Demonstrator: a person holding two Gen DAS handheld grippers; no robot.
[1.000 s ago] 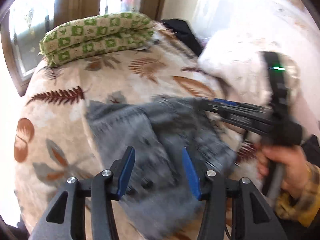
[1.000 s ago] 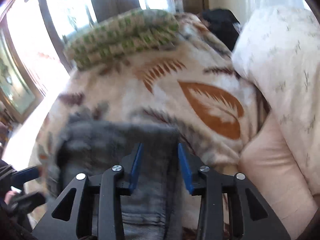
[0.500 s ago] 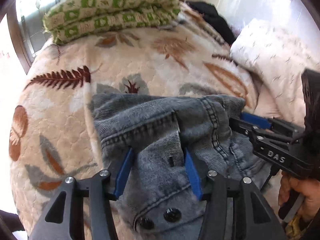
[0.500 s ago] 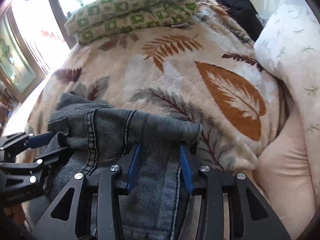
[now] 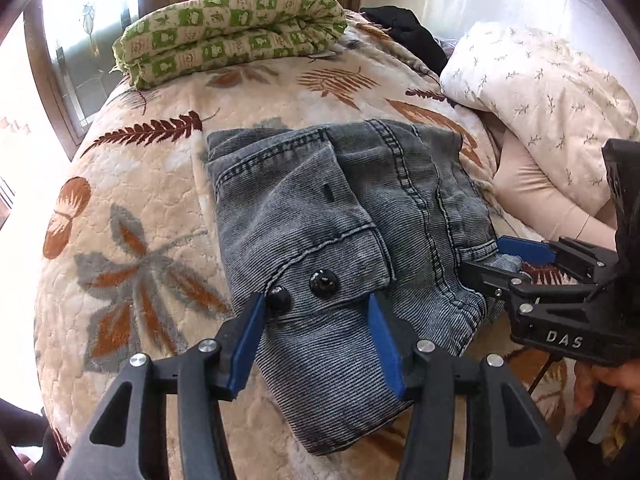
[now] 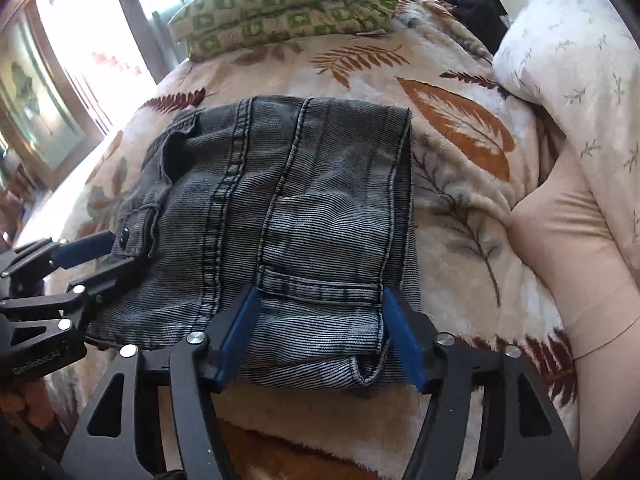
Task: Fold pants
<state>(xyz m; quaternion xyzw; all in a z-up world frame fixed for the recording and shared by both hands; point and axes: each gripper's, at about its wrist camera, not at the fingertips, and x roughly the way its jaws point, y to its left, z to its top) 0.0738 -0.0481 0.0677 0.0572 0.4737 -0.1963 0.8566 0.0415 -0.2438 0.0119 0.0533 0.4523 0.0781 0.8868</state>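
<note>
Here folded pants lie on a leaf-patterned quilt beside windows.

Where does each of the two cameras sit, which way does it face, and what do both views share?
Left wrist: on the left gripper, looking down at the buttoned end of the folded pants; the right gripper and a hand show.
Right wrist: on the right gripper, looking down at the pants' other side; the left gripper shows.
Shared: pants, leaf blanket, green quilt, pillow.
</note>
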